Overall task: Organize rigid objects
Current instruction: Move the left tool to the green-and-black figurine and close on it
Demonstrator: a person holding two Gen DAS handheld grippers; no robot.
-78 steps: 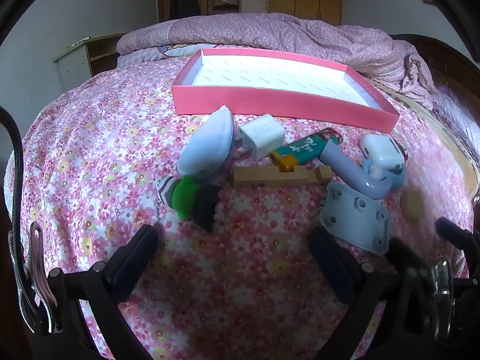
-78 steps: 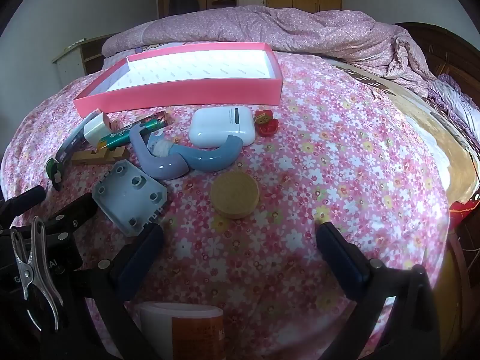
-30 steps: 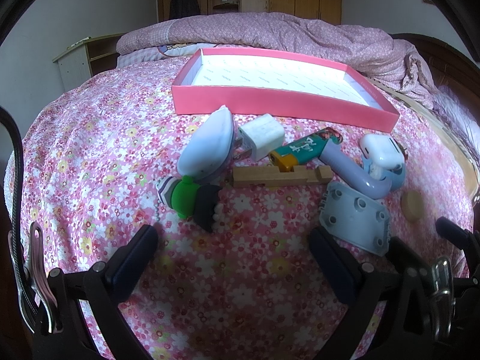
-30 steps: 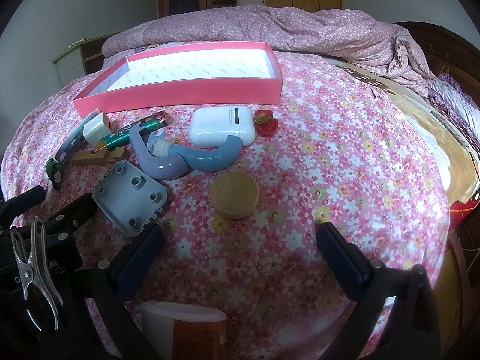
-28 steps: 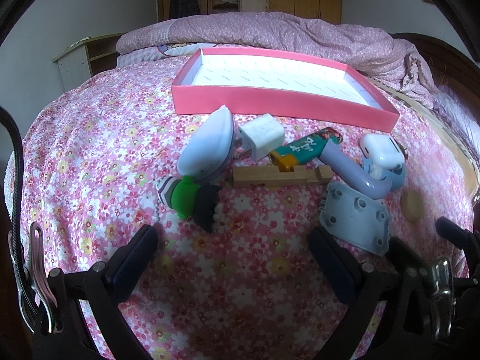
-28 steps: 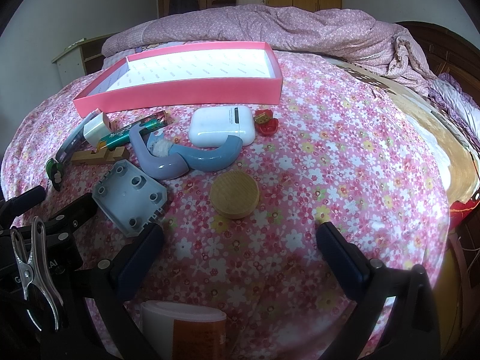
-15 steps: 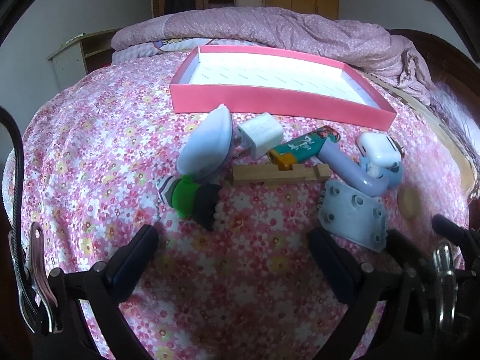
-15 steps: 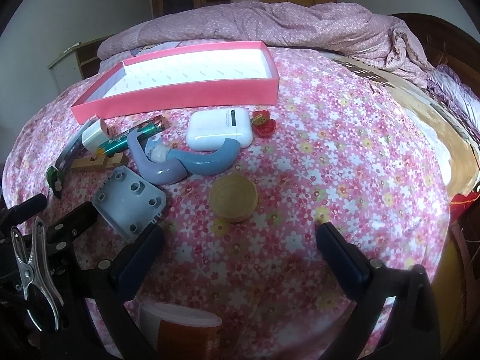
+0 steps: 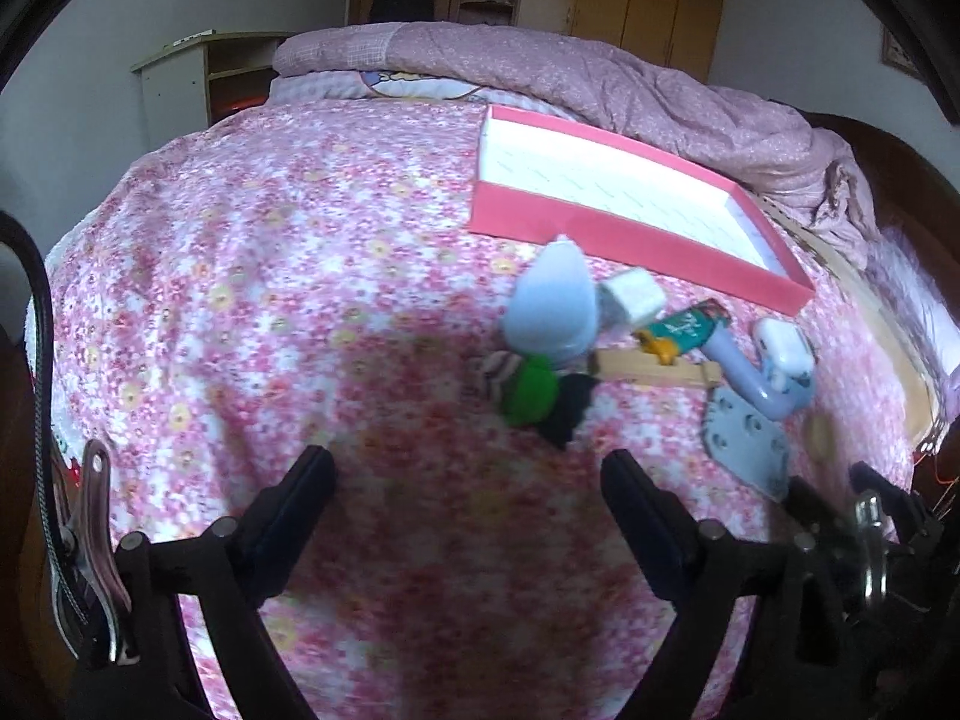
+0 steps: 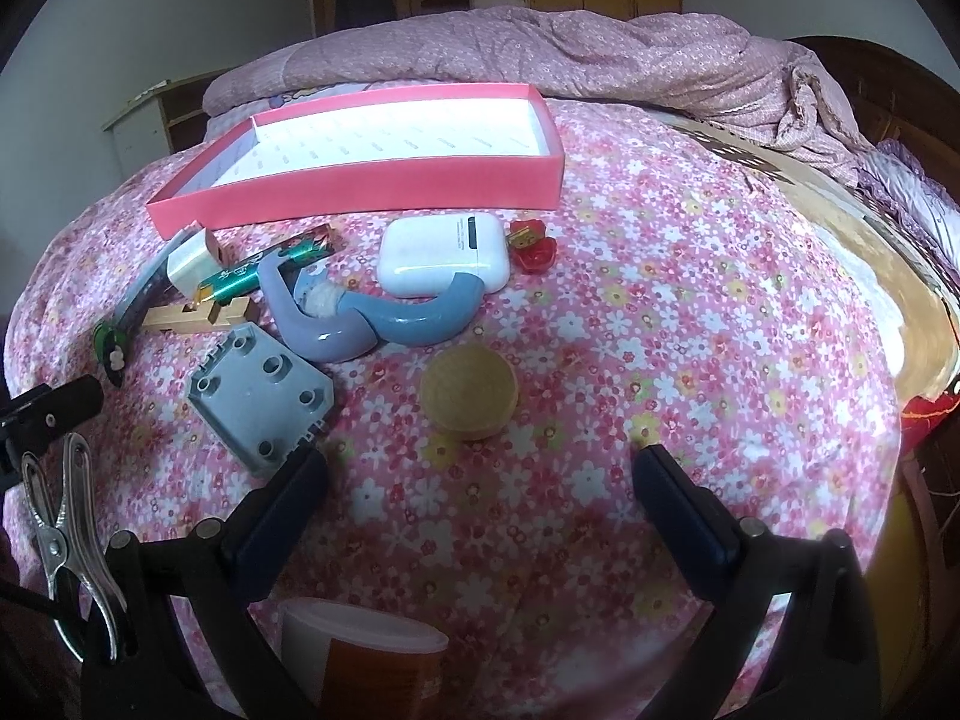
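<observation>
A pink tray [image 10: 384, 187] with a white inside lies on the floral bedspread; it also shows in the left wrist view [image 9: 606, 225]. In front of it lie a white earbud case [image 10: 443, 255], a blue-purple curved piece [image 10: 366, 318], a grey studded plate [image 10: 261, 399], a round wooden disc [image 10: 469, 390], a small red piece [image 10: 533, 246], a green lighter [image 10: 264, 276], a wooden strip [image 10: 195, 317] and a white cube [image 10: 191, 267]. My right gripper [image 10: 480, 483] is open and empty just short of the disc. My left gripper [image 9: 468, 483] is open and empty, near a green-and-black toy [image 9: 531, 390] and a pale blue shell [image 9: 555, 303].
A rumpled pink quilt [image 10: 540, 54] is piled behind the tray. An orange container with a white rim [image 10: 360, 654] sits low between my right fingers. A bedside cabinet [image 9: 198, 81] stands at the left. The bed's wooden edge [image 10: 900, 276] runs along the right.
My left gripper has swung to the left, so the objects now sit to the right in its view. My right gripper has shifted slightly. Both stay open and empty.
</observation>
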